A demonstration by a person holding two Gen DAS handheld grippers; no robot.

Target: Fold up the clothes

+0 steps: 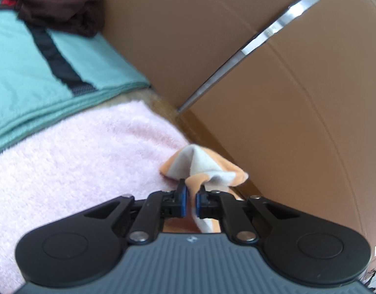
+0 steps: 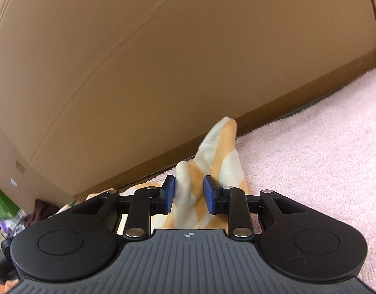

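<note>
Left wrist view: left gripper (image 1: 191,199) pinches a bunched corner of the orange-and-white striped cloth (image 1: 207,164), jaws nearly together, lifting it above the pink towel (image 1: 77,159) so the fabric hangs free. Cardboard box (image 1: 273,85) stands from 12 to 3 o'clock; a teal garment (image 1: 24,73) lies at 10.

Right wrist view: right gripper (image 2: 189,193) grips another corner of the striped cloth (image 2: 219,147), jaws narrow with fabric between, probably to spread it for folding.
</note>
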